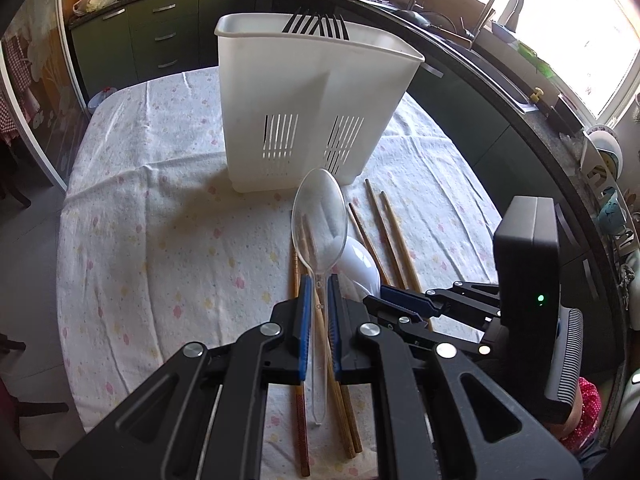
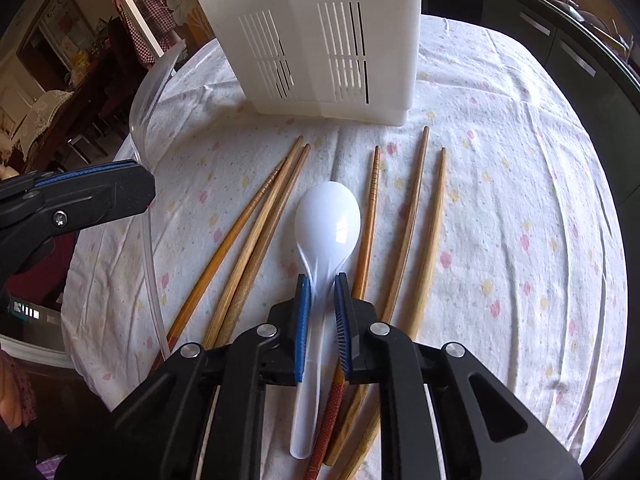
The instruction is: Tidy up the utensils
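Blue-padded jaws of the left gripper (image 1: pixel 318 292) are clamped narrow on the handle of a clear plastic spoon (image 1: pixel 320 224). Its long axis runs straight ahead along the fingers, bowl forward toward the white utensil caddy (image 1: pixel 312 100), handle tip trailing back between the arms; it is lifted off the tablecloth (image 1: pixel 160 216).

Seen from the right wrist, the right gripper (image 2: pixel 320 292) has its jaws drawn in narrow on the neck of a white plastic spoon (image 2: pixel 328 220), pads pressing both sides. This spoon lies lengthwise on the cloth, bowl pointing at the caddy and handle end nearest the camera, among 6 wooden chopsticks (image 2: pixel 408 224): 3 to its left, 3 to its right, all roughly parallel with their thin tips toward the caddy.

Black forks (image 1: pixel 316 24) stand tines-up in the caddy's back right compartment. I can read no brand or writing on any utensil.
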